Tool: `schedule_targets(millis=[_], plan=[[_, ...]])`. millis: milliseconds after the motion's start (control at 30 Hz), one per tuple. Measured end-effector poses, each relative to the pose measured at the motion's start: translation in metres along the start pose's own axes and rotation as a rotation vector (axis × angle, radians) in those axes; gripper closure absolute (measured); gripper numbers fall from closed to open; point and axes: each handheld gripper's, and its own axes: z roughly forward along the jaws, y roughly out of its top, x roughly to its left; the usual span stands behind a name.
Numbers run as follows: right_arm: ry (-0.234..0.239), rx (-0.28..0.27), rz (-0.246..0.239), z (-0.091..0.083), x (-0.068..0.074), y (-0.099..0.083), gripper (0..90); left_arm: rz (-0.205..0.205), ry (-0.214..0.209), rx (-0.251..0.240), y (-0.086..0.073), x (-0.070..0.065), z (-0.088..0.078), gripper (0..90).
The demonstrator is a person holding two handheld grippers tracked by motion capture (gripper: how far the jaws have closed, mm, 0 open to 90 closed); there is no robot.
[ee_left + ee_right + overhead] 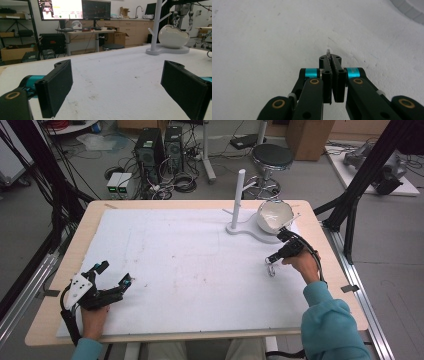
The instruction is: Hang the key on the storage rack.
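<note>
Near the table's [60, 320] right edge, the right gripper [272, 259] had its jaws pressed together on a small metal clip [271, 269], which hung from the tips just over the white mat [190, 265]. Over at the front-left corner, the left gripper [114, 273] sat spread wide, holding nothing.

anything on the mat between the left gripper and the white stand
Nothing: in the left gripper view, bare mat runs from the open left gripper to the stand.
</note>
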Motion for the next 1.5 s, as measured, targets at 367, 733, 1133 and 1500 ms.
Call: schedule_targets(millis=[367,733,1133,1500], plan=[[0.002,-0.15,-0.126,-0.033,0.022,0.022,88.8,0.0,0.0,0.0,0.0,0.0,0.0,10.8],[0.029,-0.311,-0.194,-0.059,0.037,0.05,89.0,0.0,-0.001,0.001,0.0,0.0,0.0,10.9],[0.068,-0.426,-0.246,-0.076,0.04,0.082,89.0,-0.001,-0.001,0.001,0.0,0.0,0.0,10.9],[0.103,-0.458,-0.252,-0.081,0.038,0.105,89.0,-0.001,-0.001,0.002,0.0,0.0,0.0,10.9]])
